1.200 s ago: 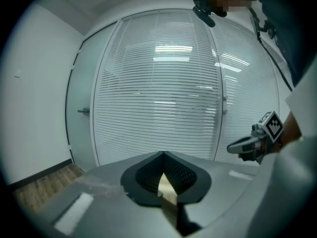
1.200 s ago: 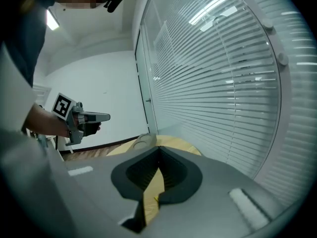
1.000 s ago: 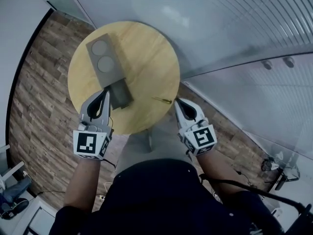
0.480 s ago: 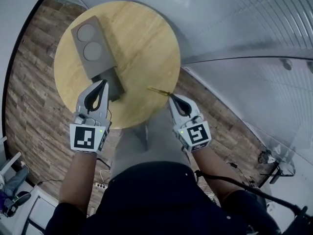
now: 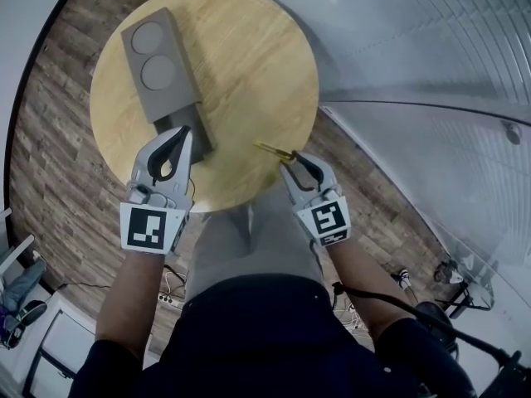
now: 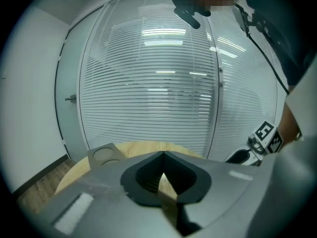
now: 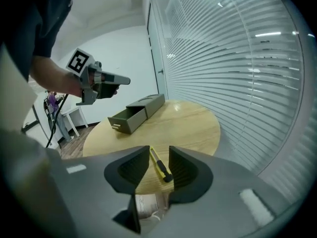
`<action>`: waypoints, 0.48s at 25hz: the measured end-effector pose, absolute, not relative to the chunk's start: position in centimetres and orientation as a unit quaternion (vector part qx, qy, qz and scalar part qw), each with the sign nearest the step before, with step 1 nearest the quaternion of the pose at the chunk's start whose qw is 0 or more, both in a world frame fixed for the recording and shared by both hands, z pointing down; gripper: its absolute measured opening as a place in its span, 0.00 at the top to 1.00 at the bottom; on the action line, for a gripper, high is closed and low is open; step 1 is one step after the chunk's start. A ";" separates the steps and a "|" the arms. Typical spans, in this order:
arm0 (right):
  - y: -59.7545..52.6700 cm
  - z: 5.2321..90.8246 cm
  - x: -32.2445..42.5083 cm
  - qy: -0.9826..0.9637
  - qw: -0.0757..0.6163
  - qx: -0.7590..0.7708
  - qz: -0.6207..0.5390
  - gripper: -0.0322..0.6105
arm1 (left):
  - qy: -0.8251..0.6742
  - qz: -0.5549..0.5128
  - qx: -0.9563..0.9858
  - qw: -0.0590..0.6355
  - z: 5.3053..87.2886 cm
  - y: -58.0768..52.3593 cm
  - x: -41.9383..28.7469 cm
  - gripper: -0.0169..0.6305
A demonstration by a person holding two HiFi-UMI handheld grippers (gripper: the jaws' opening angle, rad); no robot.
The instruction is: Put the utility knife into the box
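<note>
utility knife [image 7: 159, 163]: slim, yellow, black tip (flat) | right gripper [image 7: 158, 148]: jaws just opened, knife in gap

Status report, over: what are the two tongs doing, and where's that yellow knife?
Left tongs shut, empty. Right tongs just opened, utility knife framed between them, ungripped, flat on table. Open box beyond, nothing in the way. Over.
</note>
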State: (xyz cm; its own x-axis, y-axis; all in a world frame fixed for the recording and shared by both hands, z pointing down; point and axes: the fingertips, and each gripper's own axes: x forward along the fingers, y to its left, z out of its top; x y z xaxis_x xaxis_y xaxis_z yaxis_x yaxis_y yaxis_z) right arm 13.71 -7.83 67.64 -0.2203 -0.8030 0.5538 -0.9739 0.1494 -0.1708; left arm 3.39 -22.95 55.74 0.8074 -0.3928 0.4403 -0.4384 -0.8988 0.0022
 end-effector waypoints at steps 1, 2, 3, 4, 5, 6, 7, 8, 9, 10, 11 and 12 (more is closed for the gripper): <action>-7.7 68.1 13.7 -0.743 0.174 0.596 0.252 0.73 | -0.222 0.221 0.948 0.051 55.9 -23.0 3.5 0.97; -7.6 68.4 13.7 -0.746 0.179 0.590 0.251 0.71 | -0.224 0.221 0.948 0.053 56.0 -23.0 3.8 0.97; -7.5 68.6 13.8 -0.750 0.182 0.584 0.250 0.70 | -0.225 0.221 0.947 0.054 56.1 -22.9 4.0 0.97; -7.5 68.6 13.8 -0.754 0.184 0.579 0.248 0.69 | -0.225 0.222 0.947 0.055 56.0 -22.7 4.2 0.97; -7.5 68.7 13.8 -0.758 0.185 0.574 0.248 0.68 | -0.224 0.222 0.947 0.054 56.0 -22.6 4.4 0.96; -7.6 68.8 13.7 -0.761 0.186 0.569 0.250 0.68 | -0.223 0.222 0.947 0.054 55.9 -22.4 4.5 0.96; -7.6 69.1 13.5 -0.764 0.190 0.562 0.252 0.68 | -0.224 0.222 0.947 0.055 55.9 -22.4 4.6 0.96; -7.6 69.5 13.4 -0.767 0.195 0.556 0.254 0.68 | -0.225 0.222 0.947 0.057 55.9 -22.4 4.5 0.96; -7.7 69.9 13.2 -0.769 0.201 0.550 0.254 0.68 | -0.228 0.222 0.946 0.059 56.0 -22.4 4.4 0.96; -7.8 70.2 13.1 -0.771 0.207 0.546 0.254 0.68 | -0.230 0.223 0.945 0.061 56.0 -22.5 4.2 0.96; -7.8 70.5 13.0 -0.772 0.211 0.543 0.253 0.68 | -0.231 0.224 0.945 0.063 56.1 -22.5 4.0 0.96; -7.9 70.8 13.0 -0.774 0.214 0.541 0.252 0.68 | -0.232 0.226 0.944 0.064 56.3 -22.4 3.9 0.96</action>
